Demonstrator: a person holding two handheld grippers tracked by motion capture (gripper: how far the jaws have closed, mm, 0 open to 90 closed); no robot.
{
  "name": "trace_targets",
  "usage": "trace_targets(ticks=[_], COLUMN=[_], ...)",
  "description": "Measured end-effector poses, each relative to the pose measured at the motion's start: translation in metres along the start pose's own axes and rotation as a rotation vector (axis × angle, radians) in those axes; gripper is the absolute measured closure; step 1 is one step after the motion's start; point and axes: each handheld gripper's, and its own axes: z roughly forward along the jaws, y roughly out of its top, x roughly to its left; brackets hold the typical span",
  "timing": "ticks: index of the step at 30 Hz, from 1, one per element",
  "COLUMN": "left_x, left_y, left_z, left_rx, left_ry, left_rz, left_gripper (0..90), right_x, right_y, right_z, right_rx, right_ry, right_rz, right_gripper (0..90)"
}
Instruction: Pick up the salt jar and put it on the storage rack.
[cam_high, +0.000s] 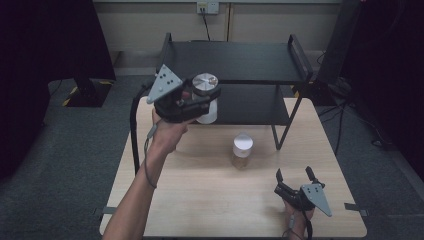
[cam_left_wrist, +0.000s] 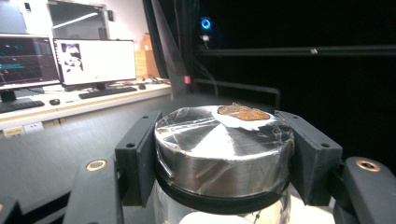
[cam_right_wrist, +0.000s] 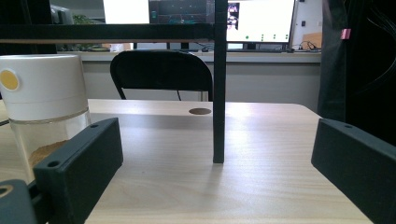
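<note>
Left gripper view: the left claw (cam_left_wrist: 224, 158) clamps the silver-lidded jar (cam_left_wrist: 224, 149) between its jaws.

The clear glass jar with the shiny silver metal lid (cam_high: 205, 98) hangs upright, lifted off the table. It sits just in front of the black shelf rack's (cam_high: 235, 61) top tier.

The jar (cam_high: 206, 100) in the black left gripper (cam_high: 197, 97) is showing a shiny silver lid (cam_left_wrist: 224, 149), with a brown smear on a white patch, over a clear glass body. The second jar (cam_high: 242, 150) is wearing a white cap with a yellow dot above clear glass and brownish contents. The worktop (cam_high: 210, 195) is showing pale wood grain; the shelf (cam_high: 235, 62) is looking black. The right gripper (cam_high: 296, 180) is showing black jaws and a grey plate.
</note>
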Motion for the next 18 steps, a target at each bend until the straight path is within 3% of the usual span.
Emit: trace_targets(ticks=[1, 4, 8, 11, 16, 18], left_x=[0.0, 0.001, 0.002, -0.003, -0.005, -0.007], left_y=[0.0, 0.02, 0.03, 0.034, 0.031, 0.028], left_z=[0.0, 0.011, 0.026, 0.043, 0.073, 0.085], left_rx=[0.0, -0.009, -0.036, -0.033, -0.022, -0.027], left_ry=[0.0, 0.051, 0.107, 0.172, 0.231, 0.273], left_rz=[0.0, -0.017, -0.081, -0.064, -0.009, -0.017], left_gripper=[35.2, 35.2, 35.2, 35.3, 35.2, 35.3], right_x=[0.0, 0.0, 0.0, -0.001, -0.001, -0.002], right_y=[0.0, 0.0, 0.0, 0.0, 0.0, 0.0], right_z=[0.0, 0.0, 0.0, 0.0, 0.0, 0.0], right_rx=[0.0, 0.0, 0.0, -0.001, 0.0, 0.0], right_ry=[0.0, 0.001, 0.002, 0.006, 0.007, 0.011], right_rz=[0.0, 0.001, 0.001, 0.001, 0.002, 0.001], right_gripper=[0.6, 0.7, 0.7, 0.8, 0.8, 0.7])
